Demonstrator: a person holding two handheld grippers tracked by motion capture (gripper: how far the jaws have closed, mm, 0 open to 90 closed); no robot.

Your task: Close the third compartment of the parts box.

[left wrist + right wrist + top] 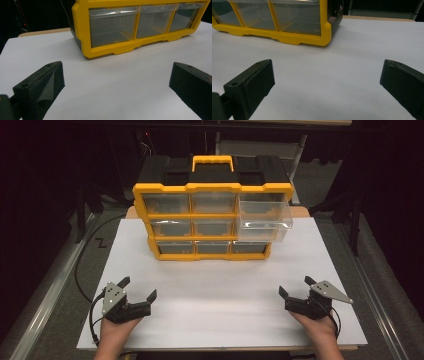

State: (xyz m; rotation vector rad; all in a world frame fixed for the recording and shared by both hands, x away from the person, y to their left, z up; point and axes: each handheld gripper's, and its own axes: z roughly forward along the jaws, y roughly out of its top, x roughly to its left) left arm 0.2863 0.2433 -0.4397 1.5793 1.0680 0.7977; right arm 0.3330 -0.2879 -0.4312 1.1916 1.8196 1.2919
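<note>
A yellow and black drawer cabinet [212,215] stands at the far middle of the white table [220,285], with a yellow carry handle [212,162] on top. It has three rows of three clear drawers. The top right drawer [264,215] is pulled out toward the person, well forward of the cabinet's front; the other drawers sit flush. No brand name, label or writing can be read on the cabinet or the drawers.

The left gripper [137,290] rests on the table well in front of the cabinet's left corner, jaws spread wide with nothing between them. The right gripper [296,286] rests well in front of the cabinet's right corner, jaws also spread wide and empty
</note>
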